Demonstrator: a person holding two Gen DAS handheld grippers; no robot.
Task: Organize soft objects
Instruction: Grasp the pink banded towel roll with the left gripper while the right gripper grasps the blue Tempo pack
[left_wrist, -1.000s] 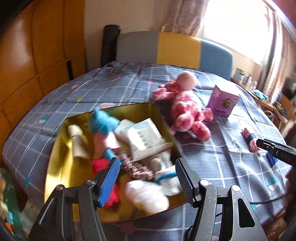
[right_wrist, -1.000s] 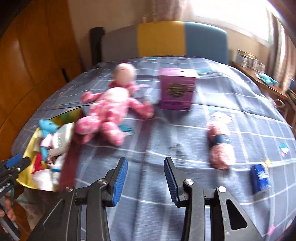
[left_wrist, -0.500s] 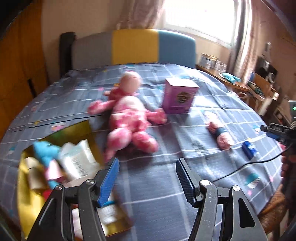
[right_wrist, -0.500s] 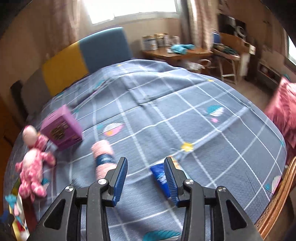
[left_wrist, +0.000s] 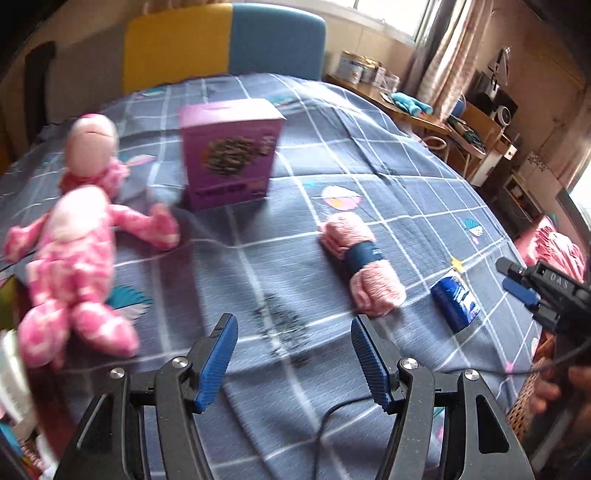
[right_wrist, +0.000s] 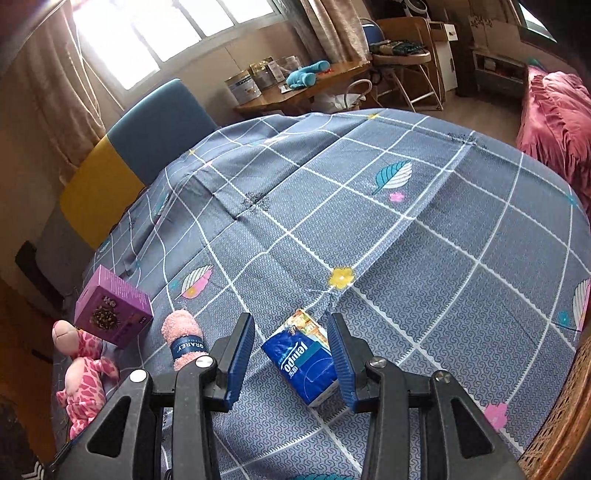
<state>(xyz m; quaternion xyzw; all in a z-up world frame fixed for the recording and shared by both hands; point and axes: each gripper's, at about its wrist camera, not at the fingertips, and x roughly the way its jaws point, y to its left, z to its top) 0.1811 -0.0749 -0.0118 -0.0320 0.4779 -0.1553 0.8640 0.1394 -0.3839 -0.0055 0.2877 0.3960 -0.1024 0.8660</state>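
A blue tissue pack (right_wrist: 301, 360) lies on the checked tablecloth between the fingers of my open right gripper (right_wrist: 291, 354), which straddles it without closing; the pack also shows in the left wrist view (left_wrist: 455, 298). A rolled pink towel with a dark band (left_wrist: 360, 260) lies just ahead and right of my open, empty left gripper (left_wrist: 293, 354); it shows in the right wrist view (right_wrist: 183, 341) too. A pink plush doll (left_wrist: 77, 240) lies at the left. The right gripper (left_wrist: 524, 284) shows at the right edge of the left wrist view.
A purple box (left_wrist: 231, 149) stands upright behind the doll and towel. The table's wicker edge (right_wrist: 554, 435) is close on the right. A chair with a yellow and blue back (left_wrist: 225, 40) stands behind the table. A side desk (right_wrist: 306, 86) holds tins.
Both grippers swung right, away from the gold tray of soft items. The right gripper came down over the blue tissue pack. The left now faces the pink towel and purple box.
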